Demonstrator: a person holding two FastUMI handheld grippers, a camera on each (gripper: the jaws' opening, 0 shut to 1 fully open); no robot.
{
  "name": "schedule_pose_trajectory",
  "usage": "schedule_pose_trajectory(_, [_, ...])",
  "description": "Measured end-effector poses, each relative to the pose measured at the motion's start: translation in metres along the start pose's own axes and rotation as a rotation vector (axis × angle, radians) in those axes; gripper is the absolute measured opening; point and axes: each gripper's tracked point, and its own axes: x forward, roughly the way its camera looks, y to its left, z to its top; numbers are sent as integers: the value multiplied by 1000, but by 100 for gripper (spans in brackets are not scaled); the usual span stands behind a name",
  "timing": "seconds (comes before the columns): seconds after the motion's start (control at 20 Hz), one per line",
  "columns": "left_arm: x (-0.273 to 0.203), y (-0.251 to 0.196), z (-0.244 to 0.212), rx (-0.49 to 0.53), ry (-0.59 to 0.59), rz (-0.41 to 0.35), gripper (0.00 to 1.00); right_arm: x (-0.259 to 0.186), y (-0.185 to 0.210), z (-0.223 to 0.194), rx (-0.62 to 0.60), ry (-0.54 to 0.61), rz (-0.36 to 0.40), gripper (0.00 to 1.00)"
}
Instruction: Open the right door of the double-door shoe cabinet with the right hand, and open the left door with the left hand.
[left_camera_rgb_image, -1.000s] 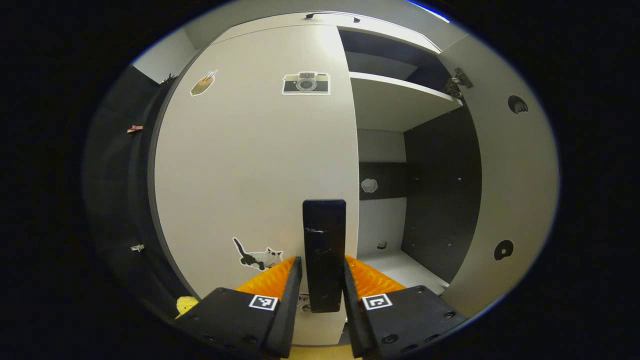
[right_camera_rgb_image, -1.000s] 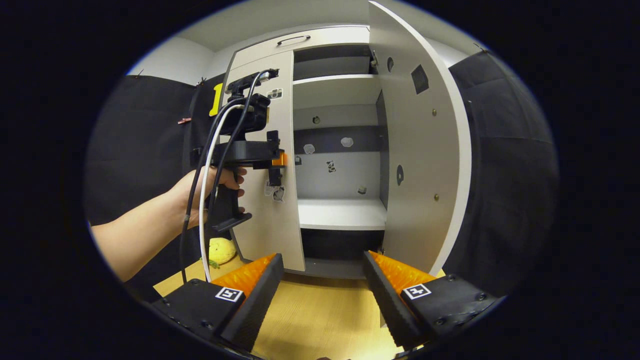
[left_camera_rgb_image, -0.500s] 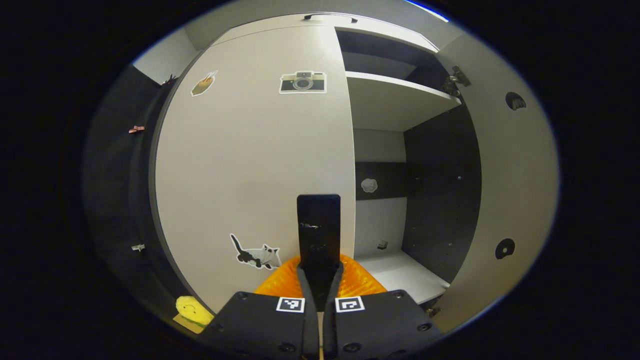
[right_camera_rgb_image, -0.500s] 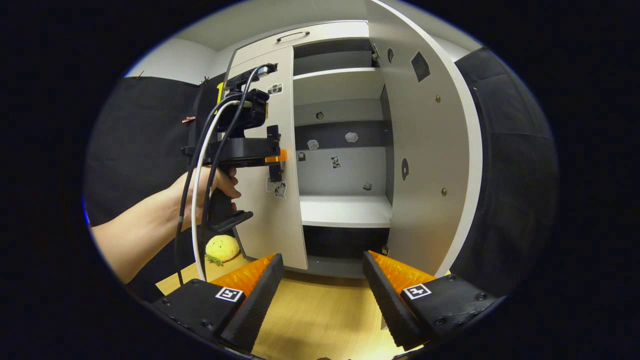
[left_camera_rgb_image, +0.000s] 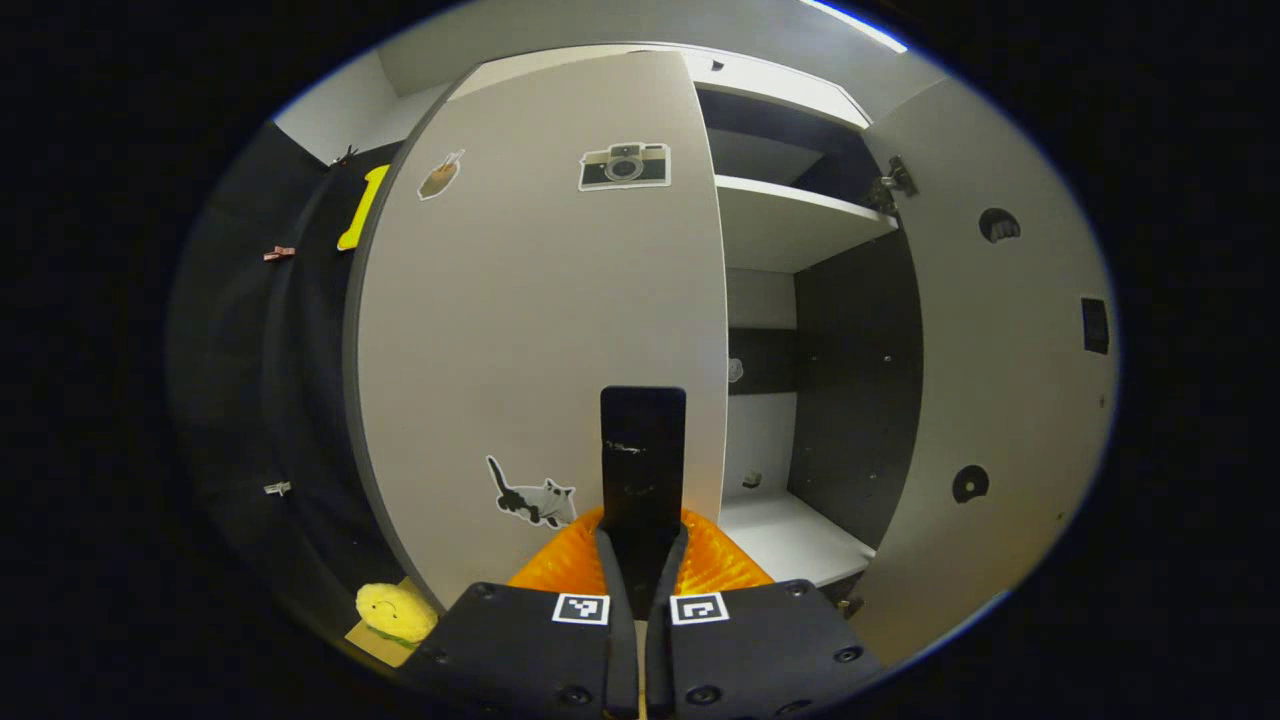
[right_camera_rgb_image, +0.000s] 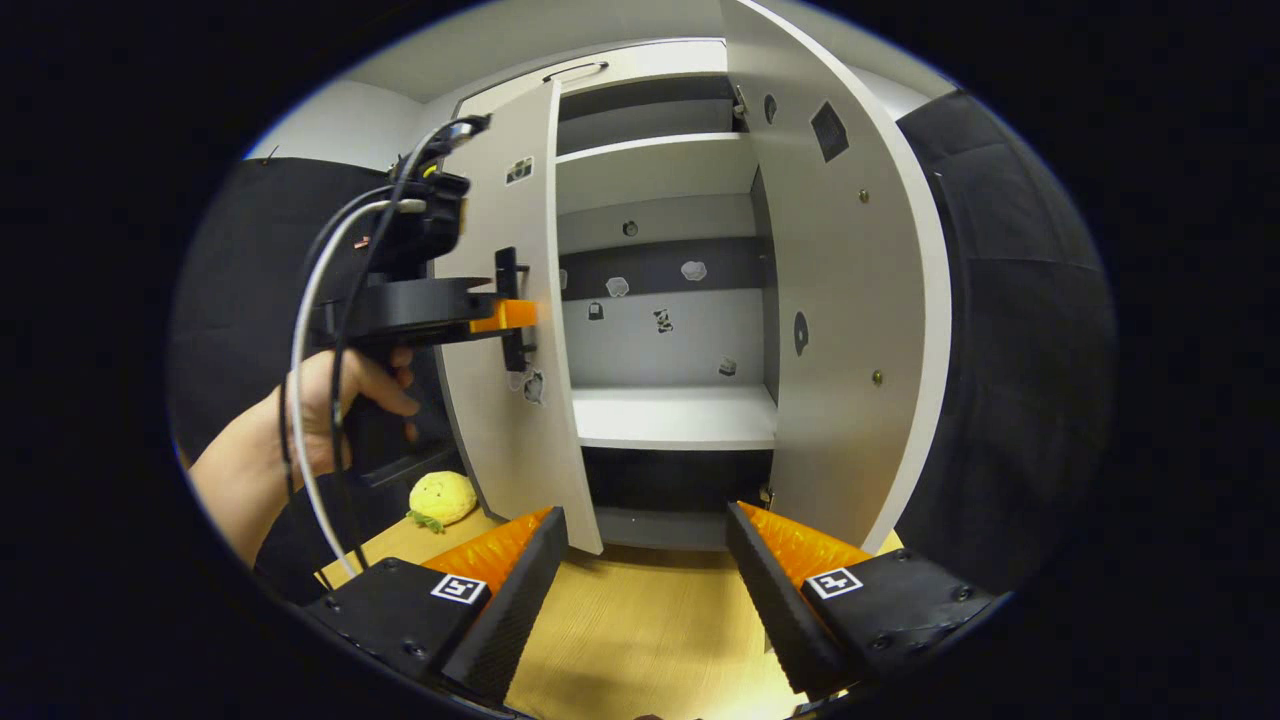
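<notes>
Left gripper (left_camera_rgb_image: 641, 545) clamped on the left door's handle (left_camera_rgb_image: 643, 460); right gripper (right_camera_rgb_image: 645, 560) hangs with jaws spread wide, holding nothing.

In the left gripper view the handle, a dark bar with its long axis upright, stands at 6 o'clock on the left door (left_camera_rgb_image: 540, 330), near that door's free edge. In the right gripper view the left door (right_camera_rgb_image: 505, 350) at 10 o'clock is swung partly out of the shoe cabinet (right_camera_rgb_image: 665, 415), and the right door (right_camera_rgb_image: 850, 300) at 2 o'clock stands wide open, both tall and upright.
</notes>
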Motion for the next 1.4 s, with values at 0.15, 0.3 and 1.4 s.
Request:
schedule_pose_trajectory(0.15, [-27, 9, 0, 18, -8, -24, 8, 1, 9, 3, 26, 1, -29, 100])
schedule_pose_trajectory(0.3, [-52, 21, 0, 9, -2, -56, 8, -2, 25, 9, 26, -13, -46, 99])
schedule_pose_trajectory(1.4, [-161, 215, -3, -60, 20, -59, 5, -37, 78, 17, -18, -53, -201, 98])
